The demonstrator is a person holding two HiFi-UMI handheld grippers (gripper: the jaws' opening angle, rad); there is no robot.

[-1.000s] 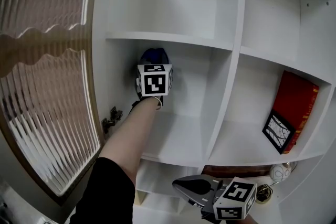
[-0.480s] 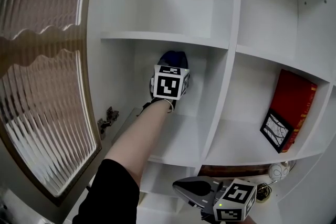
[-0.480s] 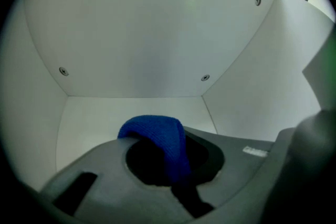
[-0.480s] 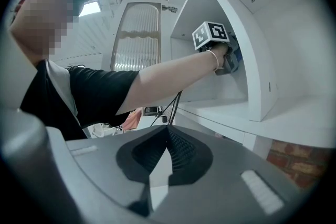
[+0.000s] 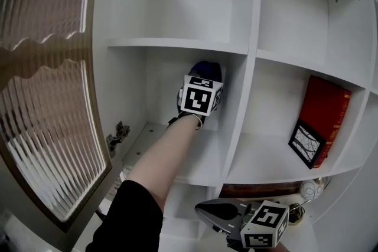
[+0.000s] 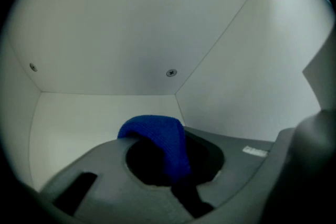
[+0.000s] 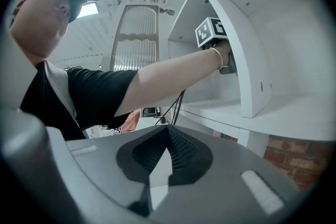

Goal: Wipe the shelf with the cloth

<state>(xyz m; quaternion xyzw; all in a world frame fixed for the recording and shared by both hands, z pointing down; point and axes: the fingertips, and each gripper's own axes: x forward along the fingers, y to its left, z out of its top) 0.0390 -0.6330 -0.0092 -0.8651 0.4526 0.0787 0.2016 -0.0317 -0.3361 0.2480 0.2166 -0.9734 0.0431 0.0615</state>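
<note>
Cloth point(image 6: 157, 136), one blue piece, is clamped in the left gripper point(image 6: 169, 176) near the back right corner of the shelf point(image 5: 195, 169). Below the shelf's front edge, the right gripper point(image 7: 157, 165) hangs with jaws closed on nothing. One red book point(image 5: 328, 112) leans in the neighbouring compartment.

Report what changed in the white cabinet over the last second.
The left gripper, shut on the blue knitted cloth, slid rightward across the white shelf toward the divider. Its grip on the cloth, the shut, empty right gripper below, and the red book stayed unchanged.
</note>
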